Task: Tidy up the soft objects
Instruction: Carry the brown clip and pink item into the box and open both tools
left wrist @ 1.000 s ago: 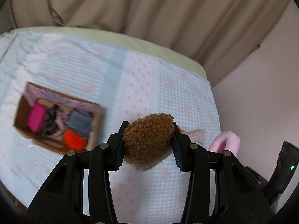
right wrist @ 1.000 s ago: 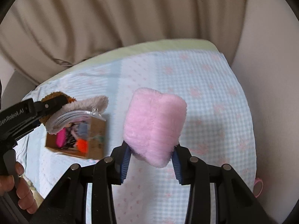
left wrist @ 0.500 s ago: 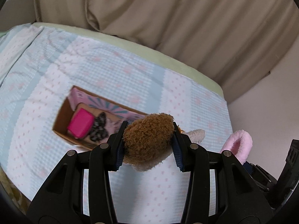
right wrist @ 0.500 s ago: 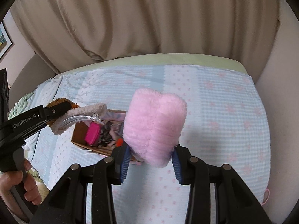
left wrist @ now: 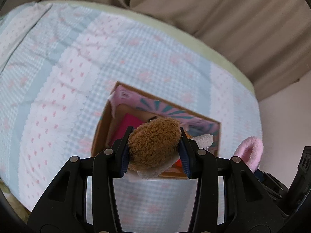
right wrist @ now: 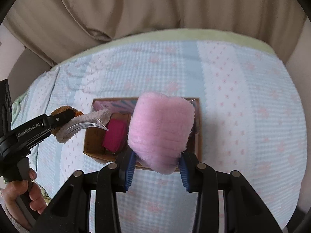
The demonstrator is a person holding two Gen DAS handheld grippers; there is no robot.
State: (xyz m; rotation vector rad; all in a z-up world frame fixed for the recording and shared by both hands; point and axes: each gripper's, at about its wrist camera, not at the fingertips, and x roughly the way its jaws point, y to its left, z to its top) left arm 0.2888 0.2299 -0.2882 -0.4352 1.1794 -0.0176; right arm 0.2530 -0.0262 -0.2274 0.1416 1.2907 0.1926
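Beige curtain [right wrist: 155, 5], patterned bedspread [left wrist: 58, 77].

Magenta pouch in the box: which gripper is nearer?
Left. The left gripper holds its brown plush beside the magenta pouch at the box's left end; the right gripper sits past the near wall.

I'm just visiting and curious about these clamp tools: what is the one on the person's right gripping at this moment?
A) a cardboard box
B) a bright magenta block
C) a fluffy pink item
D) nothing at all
C: the right gripper has its jaws shut on a fluffy pink item, held above the cardboard box on the bed, while the left gripper holds a brown furry hair clip.
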